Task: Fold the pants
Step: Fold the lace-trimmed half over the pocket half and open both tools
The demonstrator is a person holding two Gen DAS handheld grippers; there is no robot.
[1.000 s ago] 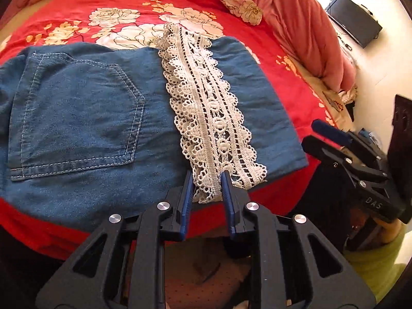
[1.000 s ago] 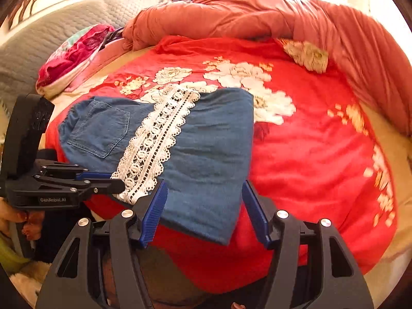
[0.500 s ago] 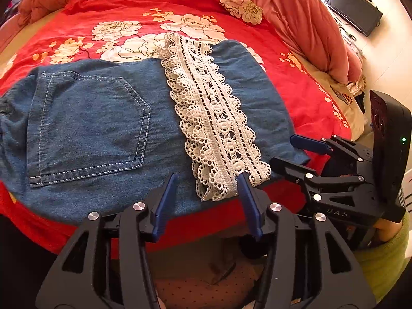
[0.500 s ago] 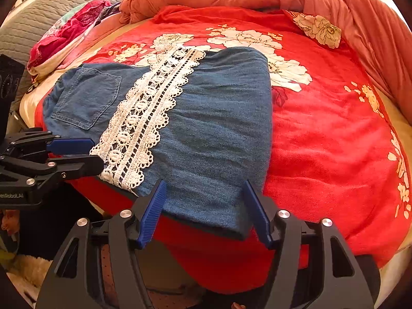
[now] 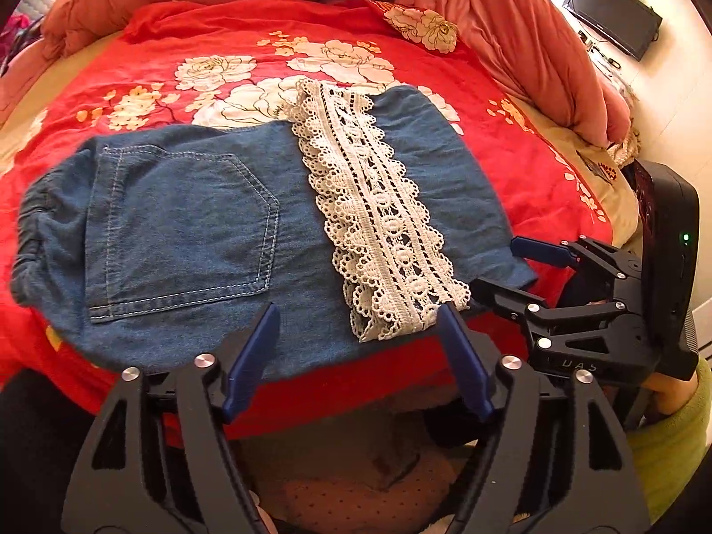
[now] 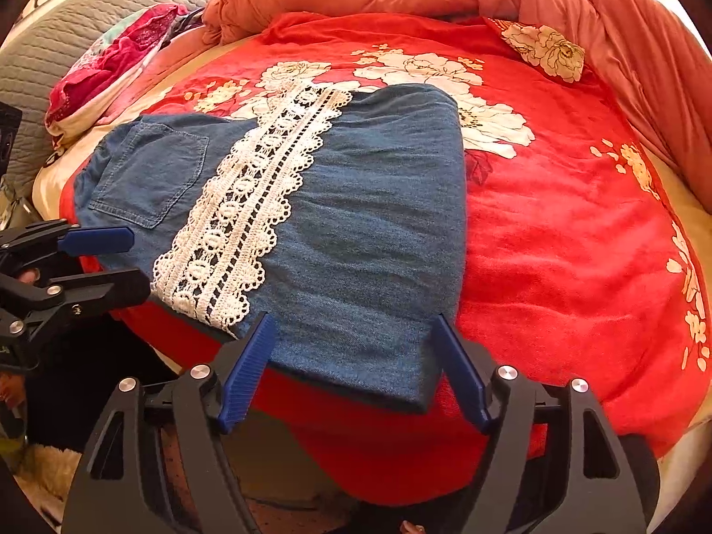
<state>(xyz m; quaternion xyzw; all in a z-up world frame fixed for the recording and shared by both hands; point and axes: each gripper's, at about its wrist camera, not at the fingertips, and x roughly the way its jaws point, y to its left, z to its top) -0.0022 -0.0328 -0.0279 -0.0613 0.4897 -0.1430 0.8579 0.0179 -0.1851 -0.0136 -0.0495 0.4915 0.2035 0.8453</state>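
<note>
Blue denim pants [image 5: 187, 231] lie folded flat on the red flowered bedspread, back pocket up at the left, with a white lace trim band [image 5: 378, 231] across them. They also show in the right wrist view [image 6: 369, 231], as does the lace [image 6: 249, 213]. My left gripper [image 5: 360, 325] is open and empty at the near edge of the pants, just before the lace end. My right gripper [image 6: 353, 333] is open and empty at the near right corner of the folded pants. Each gripper shows in the other's view: right [image 5: 529, 267], left [image 6: 111, 258].
The red bedspread [image 6: 556, 244] hangs over the bed's near edge. A bunched salmon quilt [image 5: 489, 13] lies along the far and right sides. Pink clothes [image 6: 111, 58] lie by the grey headboard. A dark monitor [image 5: 614, 13] stands at the far right.
My left gripper has opened wide from nearly shut at the lace end and pulled back a little. My right gripper stayed open and moved closer over the pants' corner.
</note>
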